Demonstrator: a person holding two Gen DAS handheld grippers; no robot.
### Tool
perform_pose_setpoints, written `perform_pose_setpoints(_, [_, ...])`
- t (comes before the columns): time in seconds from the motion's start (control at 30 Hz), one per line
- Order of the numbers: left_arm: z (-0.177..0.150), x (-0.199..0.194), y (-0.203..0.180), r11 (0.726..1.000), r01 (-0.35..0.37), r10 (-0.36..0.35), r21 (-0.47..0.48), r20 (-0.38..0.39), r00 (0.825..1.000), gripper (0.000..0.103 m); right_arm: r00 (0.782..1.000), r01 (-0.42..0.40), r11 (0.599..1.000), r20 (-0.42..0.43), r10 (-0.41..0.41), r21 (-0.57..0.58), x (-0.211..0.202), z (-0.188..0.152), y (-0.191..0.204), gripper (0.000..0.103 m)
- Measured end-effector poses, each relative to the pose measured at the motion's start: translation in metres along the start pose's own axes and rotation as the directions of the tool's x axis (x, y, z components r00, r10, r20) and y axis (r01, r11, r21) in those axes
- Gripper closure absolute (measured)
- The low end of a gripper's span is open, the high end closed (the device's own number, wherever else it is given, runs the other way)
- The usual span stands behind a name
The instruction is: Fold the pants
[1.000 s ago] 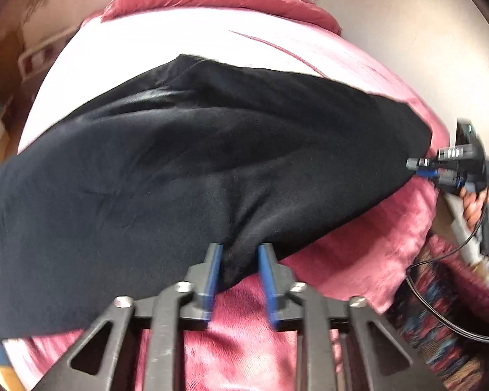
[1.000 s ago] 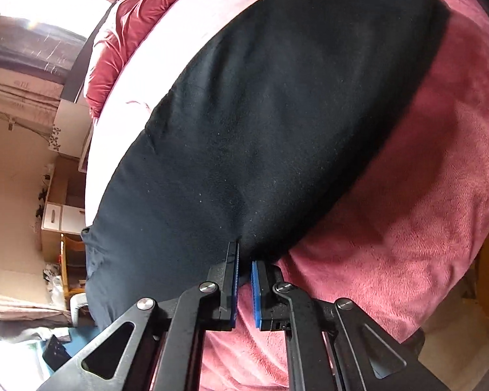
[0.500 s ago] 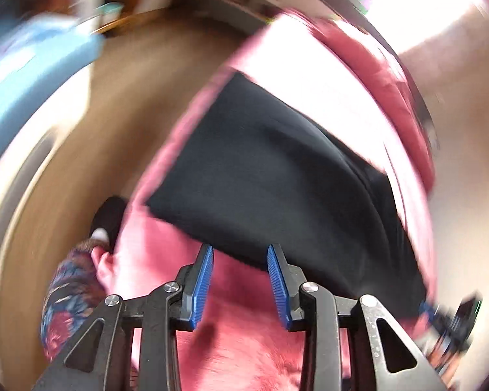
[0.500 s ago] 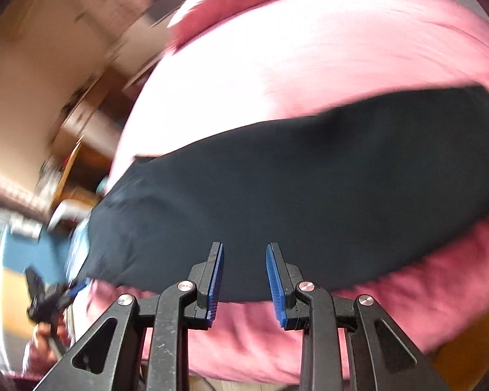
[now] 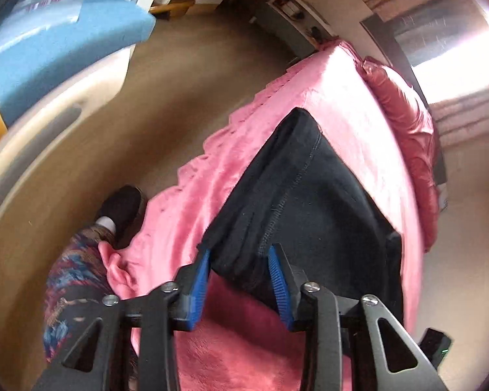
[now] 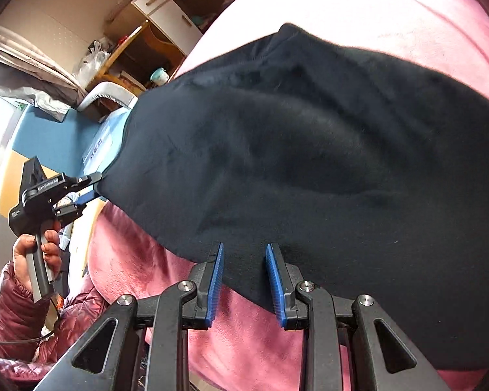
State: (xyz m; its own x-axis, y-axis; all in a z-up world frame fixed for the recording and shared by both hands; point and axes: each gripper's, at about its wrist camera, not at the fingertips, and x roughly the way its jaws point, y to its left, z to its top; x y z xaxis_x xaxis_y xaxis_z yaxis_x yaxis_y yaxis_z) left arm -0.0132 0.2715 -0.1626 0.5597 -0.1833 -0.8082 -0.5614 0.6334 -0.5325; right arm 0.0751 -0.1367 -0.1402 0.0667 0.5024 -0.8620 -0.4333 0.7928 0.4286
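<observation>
The black pants are spread on the pink bed. A corner is straddled by the spread left claw; the edge lies between the spread right claw.

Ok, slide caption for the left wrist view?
Open left gripper straddling the black pants' corner on the pink blanket.

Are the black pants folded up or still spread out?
Partly folded: the pants lie as one wide band across the pink blanket, no separate legs showing.
</observation>
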Motion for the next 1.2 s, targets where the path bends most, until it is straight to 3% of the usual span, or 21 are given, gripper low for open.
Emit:
perform_pose_setpoints(0.03, [-0.002,0.001,-0.002,0.999,-0.018,0.018,0.033,0.011,1.000,0.088,1.000,0.000,1.000,-0.002,0.000,0.001,0.003,0.000,0.001,0.074])
perform_pose_setpoints(0.2, [-0.008,0.000,-0.001,0.991,-0.096,0.092,0.097,0.036,0.995,0.093,1.000,-0.018,1.000,-0.011,0.018,0.023,0.010,-0.010,-0.012,0.076])
perform_pose_setpoints(0.3, [-0.006,0.005,-0.005,0.985,-0.129,0.126,0.110,0.037,0.991,0.089,0.999,-0.042,0.999,-0.022,0.042,0.014,0.006,-0.008,-0.018,0.076])
perform_pose_setpoints(0.37, [-0.005,0.001,-0.010,0.980,-0.157,0.151,0.124,0.055,0.987,0.073,0.998,-0.049,0.999,-0.034,0.048,-0.017,0.000,-0.002,-0.017,0.076])
perform_pose_setpoints(0.47, [-0.004,-0.014,-0.017,0.958,-0.253,0.236,0.134,0.133,0.963,0.071,0.998,-0.055,0.997,0.001,0.056,-0.060,-0.015,0.017,-0.014,0.076])
perform_pose_setpoints(0.57, [-0.007,-0.035,-0.031,0.911,-0.383,0.333,0.155,0.273,0.903,0.070,0.996,-0.045,0.997,0.068,0.049,-0.067,-0.033,0.048,-0.019,0.073])
perform_pose_setpoints(0.63, [-0.010,-0.047,-0.040,0.894,-0.419,0.349,0.157,0.341,0.873,0.070,0.993,-0.024,0.998,0.110,0.031,-0.060,-0.040,0.073,-0.024,0.062])
perform_pose_setpoints(0.7, [-0.013,-0.055,-0.052,0.902,-0.384,0.293,0.196,0.375,0.880,0.070,0.991,-0.003,0.999,0.137,0.009,-0.044,-0.044,0.095,-0.031,0.057])
perform_pose_setpoints(0.8, [-0.020,-0.055,-0.072,0.908,-0.283,0.168,0.308,0.351,0.921,0.070,0.991,0.000,0.999,0.136,0.005,-0.035,-0.039,0.129,-0.036,0.057])
perform_pose_setpoints(0.83, [-0.024,-0.050,-0.081,0.901,-0.234,0.115,0.365,0.320,0.941,0.070,0.992,0.005,0.999,0.129,0.000,-0.034,-0.035,0.139,-0.038,0.057])
perform_pose_setpoints(0.93, [-0.037,-0.029,-0.105,0.861,-0.121,0.016,0.494,0.212,0.977,0.070,0.997,0.003,0.999,0.071,0.001,-0.044,-0.020,0.165,-0.043,0.057])
perform_pose_setpoints(1.03, [-0.051,-0.004,-0.126,0.820,-0.027,-0.041,0.571,0.106,0.994,0.070,1.000,-0.019,0.998,-0.010,0.018,-0.056,-0.001,0.181,-0.050,0.057])
perform_pose_setpoints(1.2, [-0.071,0.032,-0.151,0.753,0.045,-0.047,0.657,-0.015,0.999,0.070,0.990,-0.083,0.990,-0.119,0.069,-0.113,0.028,0.193,-0.046,0.057])
